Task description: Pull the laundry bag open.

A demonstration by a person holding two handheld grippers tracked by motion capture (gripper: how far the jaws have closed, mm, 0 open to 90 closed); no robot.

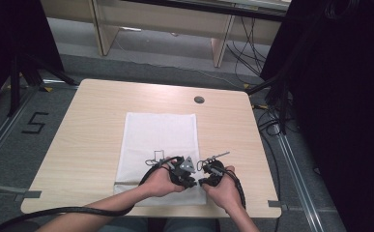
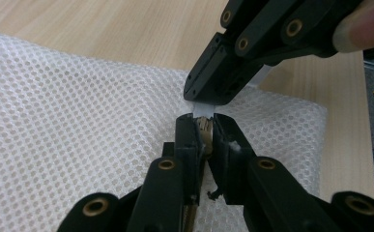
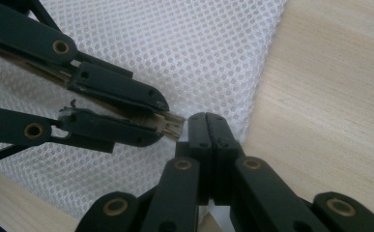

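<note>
A white mesh bag (image 1: 159,135) lies flat on the wooden table (image 1: 88,140). Both grippers meet tip to tip at its near right corner. My left gripper (image 1: 190,181) (image 2: 203,122) is shut on a thin white strip (image 2: 202,110) at the bag's edge, with a tan ribbed piece (image 2: 204,129) showing between its jaws. My right gripper (image 1: 203,181) (image 3: 208,122) is shut on the same strip from the other side; it shows in the left gripper view (image 2: 205,96). The left gripper (image 3: 167,126) reaches in from the left of the right gripper view.
A round grey grommet (image 1: 199,99) sits in the table near its far edge. Bare wood (image 3: 329,96) lies right of the bag's edge. Cables and dark stands crowd the floor beside the table's right side (image 1: 276,121).
</note>
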